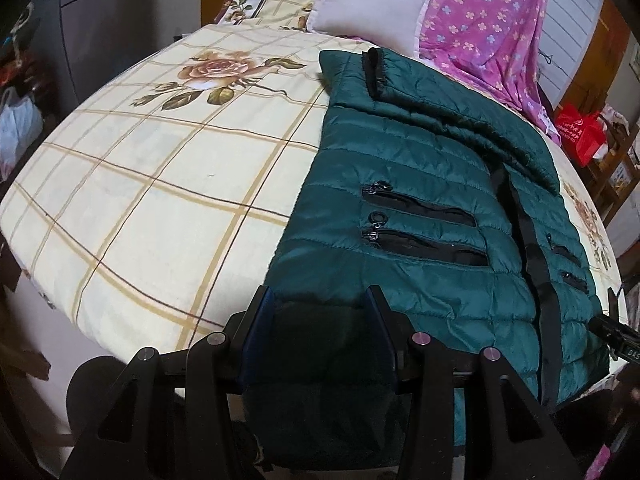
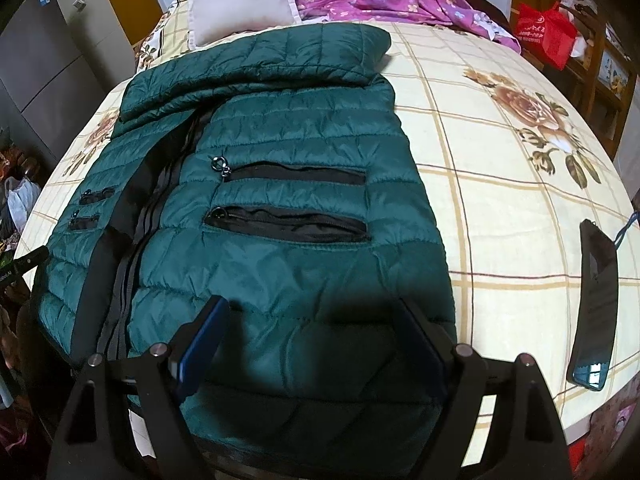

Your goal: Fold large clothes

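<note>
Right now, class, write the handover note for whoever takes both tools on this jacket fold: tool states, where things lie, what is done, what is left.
Left tool: open, over the jacket's near hem corner, gripping nothing.
Right tool: open, over the hem on the other side, also empty.
Green jacket: flat on the bed, front up, both sleeves folded across the chest.
Phone: on the bed, right of the jacket, apart from it.
Done: sleeves in.
Left: probably grip the hem and fold it up toward the collar.

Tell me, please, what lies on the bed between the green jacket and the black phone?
Nothing: in the right wrist view only bare checked bedsheet separates the green jacket from the black phone.
</note>
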Demonstrator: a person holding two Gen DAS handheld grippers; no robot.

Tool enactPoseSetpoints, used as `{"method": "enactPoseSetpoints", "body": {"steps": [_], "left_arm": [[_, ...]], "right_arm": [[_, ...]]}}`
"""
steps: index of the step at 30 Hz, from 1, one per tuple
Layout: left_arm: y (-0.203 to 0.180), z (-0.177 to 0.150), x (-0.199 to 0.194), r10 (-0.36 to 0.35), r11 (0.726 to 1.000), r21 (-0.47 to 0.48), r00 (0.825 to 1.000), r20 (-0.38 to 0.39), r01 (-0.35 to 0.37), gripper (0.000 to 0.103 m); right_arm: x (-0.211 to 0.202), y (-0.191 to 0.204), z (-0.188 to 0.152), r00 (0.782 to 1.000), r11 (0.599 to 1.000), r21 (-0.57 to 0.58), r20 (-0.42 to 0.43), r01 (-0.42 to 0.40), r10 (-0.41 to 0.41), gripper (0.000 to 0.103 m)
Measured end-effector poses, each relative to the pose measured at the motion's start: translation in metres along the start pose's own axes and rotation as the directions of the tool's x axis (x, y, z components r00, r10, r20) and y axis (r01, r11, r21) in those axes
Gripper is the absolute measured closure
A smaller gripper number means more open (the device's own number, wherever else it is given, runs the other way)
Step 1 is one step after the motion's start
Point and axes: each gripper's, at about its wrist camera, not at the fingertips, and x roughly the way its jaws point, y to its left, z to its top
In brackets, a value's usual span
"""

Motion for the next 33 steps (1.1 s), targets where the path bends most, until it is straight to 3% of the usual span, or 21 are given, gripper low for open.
{"method": "enactPoseSetpoints", "body": {"steps": [10,15,23,33], "left_arm": [[0.027,-0.005,0.010,-0.068,0.995,-0.075,0.996,-0.060,0.064,0.073],[0.042,-0.002,0.009,-0.074,0.989,-0.130,0.997,-0.036,0.068,0.070],[0.037,-0.008,0.024,-0.105,0.987,-0.135,0.990,-0.099,0.091,0.069],[0.038,-0.008,0.024,-0.105,0.986,-0.141,0.989,-0.104,0.090,0.067]], "right_arm": [[-0.002,-0.023,-0.007,1.000,1.000,0.025,-0.011,0.012,-0.012,0.016],[-0.003,-0.036,-0.007,0.999,0.998,0.048,-0.019,0.034,-0.033,0.015],[0.006,-0.038,-0.012,0.999,0.998,0.061,-0.041,0.032,-0.030,0.015],[0.012,-0.031,-0.017,0.998,0.997,0.058,-0.039,0.051,-0.049,0.012]]}}
